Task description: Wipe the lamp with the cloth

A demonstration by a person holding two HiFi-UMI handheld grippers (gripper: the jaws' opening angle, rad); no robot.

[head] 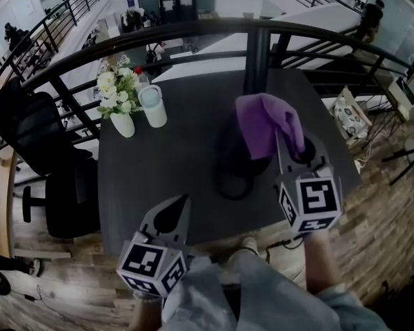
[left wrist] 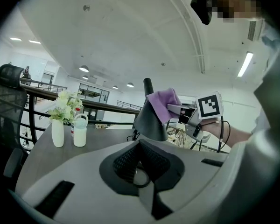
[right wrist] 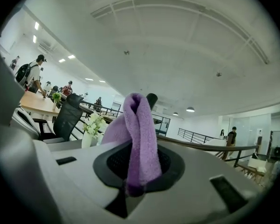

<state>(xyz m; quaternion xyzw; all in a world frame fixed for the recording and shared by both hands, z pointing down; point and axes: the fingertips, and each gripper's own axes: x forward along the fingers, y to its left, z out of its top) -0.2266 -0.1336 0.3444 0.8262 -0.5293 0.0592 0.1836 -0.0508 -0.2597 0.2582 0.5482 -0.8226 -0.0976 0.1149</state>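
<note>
The right gripper (head: 284, 142) pinches a soft purple cloth (head: 262, 119), which drapes over the conical shade of the black desk lamp (left wrist: 148, 121) on the dark grey tabletop (head: 165, 157). The left gripper (head: 184, 202) hovers over the tabletop's near edge, jaws pressed together on nothing.

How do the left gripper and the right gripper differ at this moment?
The right gripper grips the purple cloth; the left gripper holds nothing. The right gripper reaches the lamp, cloth against its shade; the left gripper hangs apart from it, near the table front edge. Both have their jaws closed.
</note>
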